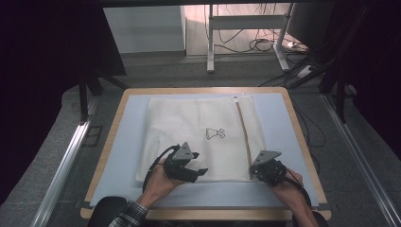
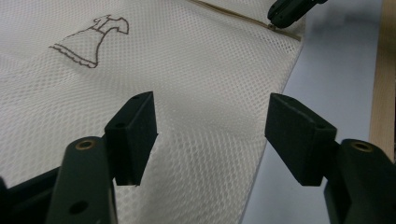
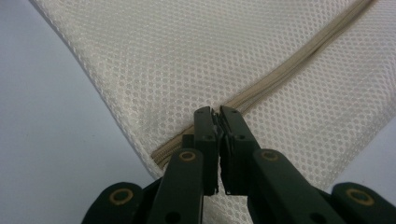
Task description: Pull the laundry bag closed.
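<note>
Mesh bag [image 1: 198, 137]: white netting, lying flat on the pale blue mat [image 1: 279, 142] of my worktop [image 1: 116, 123]; a small dress outline [image 1: 215, 134] is printed near its middle; its near edge is partly covered by my tongs in the high view.
Zip [image 1: 243, 137]: a tan strip running along the bag's right side, from the far edge toward me; its near end is hidden under my right tongs.
Left tongs [image 2: 212, 135]: released; the jaws stand apart over the netting near the bag's near edge, with nothing pinched between them; whether the tips touch the mesh I cannot make out.
Right tongs [image 3: 218, 122]: clenched at the near end of the zip; the tips meet right on the tan strip; the zip's pull is too small and too covered to tell, so I cannot say whether I pinch the pull or only the tape.
My hands: both come in from the bottom edge; the left sleeve [image 1: 127, 215] is cut off there.
Far background: dark; cables on the floor are hard to make out.
</note>
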`<state>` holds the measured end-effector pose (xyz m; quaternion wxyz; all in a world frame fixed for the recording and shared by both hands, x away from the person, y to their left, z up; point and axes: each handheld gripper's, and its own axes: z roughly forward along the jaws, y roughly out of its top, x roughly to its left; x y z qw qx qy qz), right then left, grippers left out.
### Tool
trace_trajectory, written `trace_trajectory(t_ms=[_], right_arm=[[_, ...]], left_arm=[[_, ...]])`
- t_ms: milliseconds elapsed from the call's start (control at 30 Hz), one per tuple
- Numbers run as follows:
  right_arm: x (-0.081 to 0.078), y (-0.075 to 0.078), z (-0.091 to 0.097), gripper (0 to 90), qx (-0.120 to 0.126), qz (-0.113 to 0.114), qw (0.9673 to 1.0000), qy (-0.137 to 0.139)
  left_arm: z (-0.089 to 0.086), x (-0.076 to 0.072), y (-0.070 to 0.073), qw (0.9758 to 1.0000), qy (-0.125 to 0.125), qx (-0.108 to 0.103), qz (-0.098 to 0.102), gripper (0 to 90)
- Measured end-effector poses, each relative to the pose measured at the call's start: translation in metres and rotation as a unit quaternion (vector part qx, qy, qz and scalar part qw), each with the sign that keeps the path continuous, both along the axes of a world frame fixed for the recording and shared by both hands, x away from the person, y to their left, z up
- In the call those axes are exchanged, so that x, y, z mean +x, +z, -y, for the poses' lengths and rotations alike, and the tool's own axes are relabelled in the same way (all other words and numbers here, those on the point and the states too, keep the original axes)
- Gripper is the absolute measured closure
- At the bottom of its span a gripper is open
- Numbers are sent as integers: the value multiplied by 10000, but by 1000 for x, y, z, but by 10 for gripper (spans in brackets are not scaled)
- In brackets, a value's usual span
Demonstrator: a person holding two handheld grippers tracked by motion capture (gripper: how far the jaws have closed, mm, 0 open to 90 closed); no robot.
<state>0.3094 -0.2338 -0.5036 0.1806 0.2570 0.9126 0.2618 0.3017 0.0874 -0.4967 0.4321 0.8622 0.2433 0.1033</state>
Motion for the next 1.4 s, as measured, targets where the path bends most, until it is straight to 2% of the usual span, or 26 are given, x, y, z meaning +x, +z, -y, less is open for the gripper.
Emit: trace_trajectory(t_ms=[200, 533, 833, 867, 1167, 1400], right_arm=[[0, 0, 0, 845, 8, 40, 10000, -28], [0, 0, 0, 848, 27, 28, 10000, -55], [0, 0, 0, 842, 41, 21, 10000, -61], [0, 0, 1, 836, 43, 29, 10000, -73], [0, 0, 1, 837, 33, 41, 10000, -73], [0, 0, 1, 830, 41, 62, 10000, -62]], left_arm=[[9, 3, 0, 9999, -79, -81, -54, 397], [32, 8, -2, 9991, -390, -177, -79, 516], [46, 14, -6, 9987, -443, -194, -159, 624], [50, 15, -6, 9984, -469, -251, -189, 651], [66, 17, -7, 9974, -642, -249, -212, 757], [81, 19, -12, 9952, -942, -144, -213, 865]])
